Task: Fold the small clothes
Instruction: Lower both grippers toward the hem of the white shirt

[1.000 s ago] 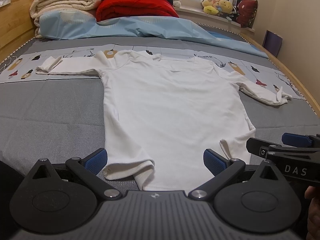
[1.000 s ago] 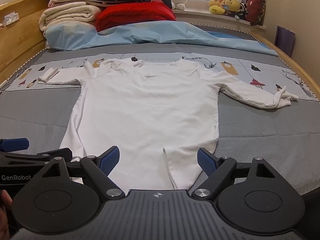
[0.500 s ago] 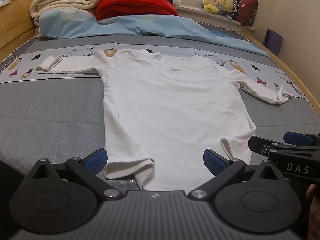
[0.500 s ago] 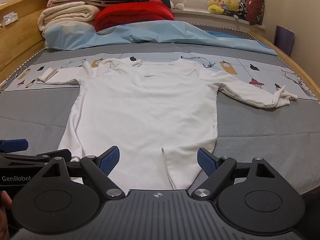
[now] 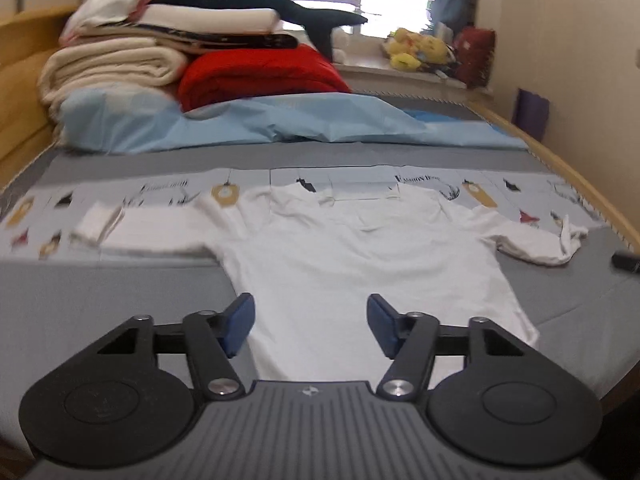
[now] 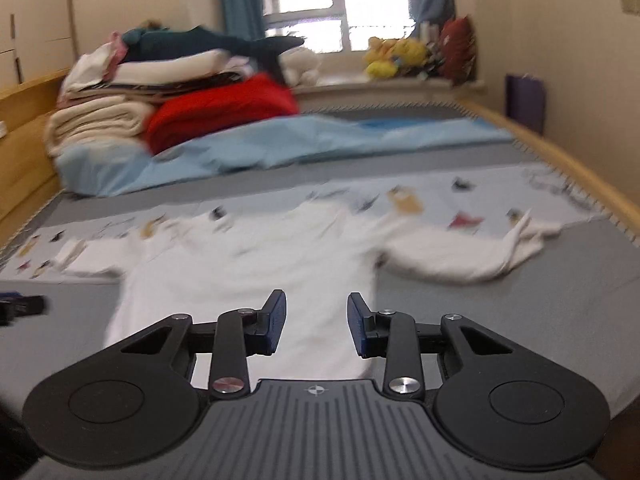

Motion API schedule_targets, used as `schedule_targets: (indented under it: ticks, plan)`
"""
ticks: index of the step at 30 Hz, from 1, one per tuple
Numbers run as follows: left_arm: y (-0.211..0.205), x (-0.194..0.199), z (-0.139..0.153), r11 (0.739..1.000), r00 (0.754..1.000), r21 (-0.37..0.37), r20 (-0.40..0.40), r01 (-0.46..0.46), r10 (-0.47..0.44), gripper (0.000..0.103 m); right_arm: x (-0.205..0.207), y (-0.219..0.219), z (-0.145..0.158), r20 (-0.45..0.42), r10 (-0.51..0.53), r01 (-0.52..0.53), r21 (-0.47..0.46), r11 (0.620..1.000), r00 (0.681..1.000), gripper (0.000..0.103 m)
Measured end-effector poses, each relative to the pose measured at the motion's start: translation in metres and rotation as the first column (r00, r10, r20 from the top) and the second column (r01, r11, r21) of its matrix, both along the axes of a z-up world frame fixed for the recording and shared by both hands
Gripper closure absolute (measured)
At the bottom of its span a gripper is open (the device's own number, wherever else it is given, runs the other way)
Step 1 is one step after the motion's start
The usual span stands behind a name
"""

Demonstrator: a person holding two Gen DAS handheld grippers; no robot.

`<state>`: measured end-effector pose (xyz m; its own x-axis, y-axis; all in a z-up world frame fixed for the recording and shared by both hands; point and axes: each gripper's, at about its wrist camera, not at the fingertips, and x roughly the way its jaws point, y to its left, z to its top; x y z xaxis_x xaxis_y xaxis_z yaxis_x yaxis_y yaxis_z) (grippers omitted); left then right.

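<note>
Both tongs had just been closing with nothing gripped: left tongs and right tongs stood part open above the white shirt. Compared with a second ago, its hem was out of view. The shirt lay flat on the bed, unfolded. Beyond lay a blue sheet and stacked blankets, obstructing nothing.

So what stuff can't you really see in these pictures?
- Bottom hem of the white shirt: left wrist view, hidden behind the left gripper.
- Whether the jaws pinch any cloth: both views, the gripper bodies cover the nearest fabric. The jaws have just been closing.
- Shirt collar and the sheet's prints: right wrist view, motion blur.
- Toys on the windowsill: too small and blurred.
- Right gripper: its hand is out of frame.
</note>
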<state>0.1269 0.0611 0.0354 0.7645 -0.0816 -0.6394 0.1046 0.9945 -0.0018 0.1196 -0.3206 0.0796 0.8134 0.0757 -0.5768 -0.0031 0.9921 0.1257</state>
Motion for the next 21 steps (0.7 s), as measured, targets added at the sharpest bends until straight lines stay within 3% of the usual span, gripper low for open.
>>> schedule_targets:
  ticks: [4,6,8,10,13,15,21]
  plan:
    - [0.025,0.04,-0.029,0.999,0.994,0.023,-0.097,0.049,-0.047,0.038,0.044,-0.019,-0.021,-0.125,0.091,-0.093,-0.005,0.996,0.988,0.065]
    - [0.042,0.058,-0.052,0.998,0.973,-0.067,-0.232,-0.021,0.005,0.038,0.058,-0.017,-0.041,-0.185,0.126,-0.13,-0.006,0.992,0.974,0.065]
    - [0.058,0.071,-0.071,0.981,0.948,-0.186,-0.318,-0.062,0.0,0.038,0.07,-0.01,-0.062,-0.272,0.14,-0.142,0.013,0.99,0.952,0.065]
    - [0.069,0.083,-0.093,0.966,0.9,-0.238,-0.436,-0.103,-0.011,0.038,0.079,0.002,-0.078,-0.334,0.177,-0.169,0.056,0.984,0.926,0.065]
    - [0.078,0.093,-0.121,0.967,0.819,-0.202,-0.574,-0.155,0.011,0.038,0.092,0.02,-0.102,-0.44,0.193,-0.192,0.047,0.98,0.877,0.065]
    - [0.08,0.097,-0.131,0.962,0.793,-0.229,-0.608,-0.15,-0.021,0.038,0.1,0.026,-0.112,-0.482,0.182,-0.184,0.044,0.982,0.857,0.065]
    - [0.072,0.098,-0.14,0.978,0.77,-0.205,-0.63,-0.046,-0.096,0.038,0.115,0.029,-0.131,-0.56,0.124,-0.085,0.095,0.992,0.819,0.056]
